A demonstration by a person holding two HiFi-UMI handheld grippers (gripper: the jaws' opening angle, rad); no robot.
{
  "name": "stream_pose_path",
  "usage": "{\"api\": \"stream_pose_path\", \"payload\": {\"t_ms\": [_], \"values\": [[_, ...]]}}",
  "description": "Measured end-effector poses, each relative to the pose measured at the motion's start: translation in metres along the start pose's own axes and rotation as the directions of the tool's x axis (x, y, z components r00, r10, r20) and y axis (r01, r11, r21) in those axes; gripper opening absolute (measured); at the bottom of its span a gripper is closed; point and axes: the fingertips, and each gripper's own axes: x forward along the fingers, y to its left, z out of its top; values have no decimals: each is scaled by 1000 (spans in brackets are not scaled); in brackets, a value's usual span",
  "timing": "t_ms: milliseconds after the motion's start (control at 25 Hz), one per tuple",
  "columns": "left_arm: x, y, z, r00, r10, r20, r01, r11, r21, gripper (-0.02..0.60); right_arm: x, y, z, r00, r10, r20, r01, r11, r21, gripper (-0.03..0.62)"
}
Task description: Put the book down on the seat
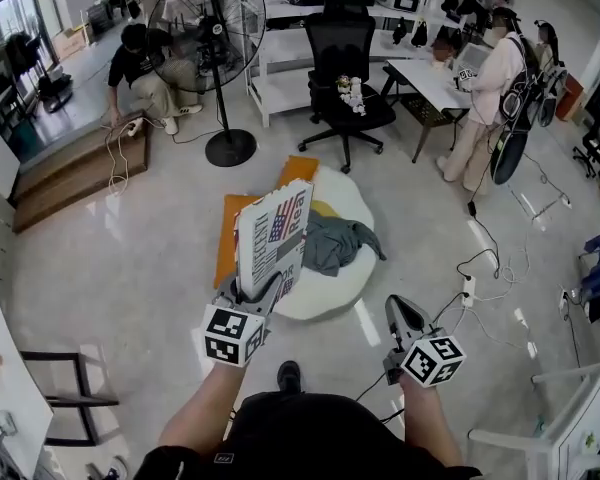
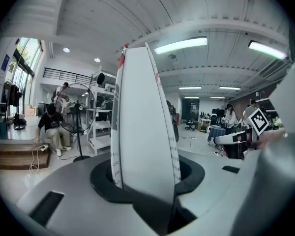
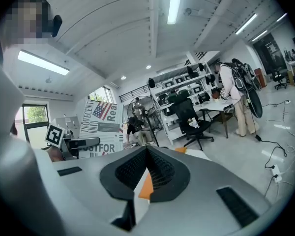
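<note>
A white book point(image 1: 273, 236) with a flag and large print on its cover stands upright in my left gripper point(image 1: 255, 290), which is shut on its lower edge. In the left gripper view the book point(image 2: 142, 122) rises edge-on from between the pads of that gripper point(image 2: 145, 181). Just beyond it lies a round white seat point(image 1: 332, 286) with an orange cushion point(image 1: 232, 230) and a grey cloth point(image 1: 337, 244) on it. My right gripper point(image 1: 400, 313) hangs to the right of the seat, shut and holding nothing. The right gripper view shows its tips point(image 3: 146, 151) meeting, with the book point(image 3: 99, 127) to its left.
A standing fan point(image 1: 208, 28) and a black office chair point(image 1: 345, 58) with small toys stand behind the seat. One person crouches at the back left, another stands at a desk point(image 1: 430, 78) at the back right. Cables and a power strip point(image 1: 469, 288) lie on the floor to the right.
</note>
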Motion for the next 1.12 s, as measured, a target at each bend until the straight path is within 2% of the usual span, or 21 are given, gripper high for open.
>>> {"api": "stream_pose_path", "payload": {"t_ms": [240,600,880,1120], "values": [[24,41,-11,1000,-11,-26,10,999,-45,167,42,0,7,1000,-24,-17,24,1000,-2,12],[54,65,-11,999,-23,-40,21,999,-41,167,70,-16,11,998,-54,-23,54,999,5,12],[94,68,-1,998,-14,-67,11,999,-37,167,98,-56,25,998,-60,-15,61,998,35,12],[148,85,12,995,50,-89,-55,996,-64,167,146,-106,51,1000,-22,-11,22,999,42,12]]}}
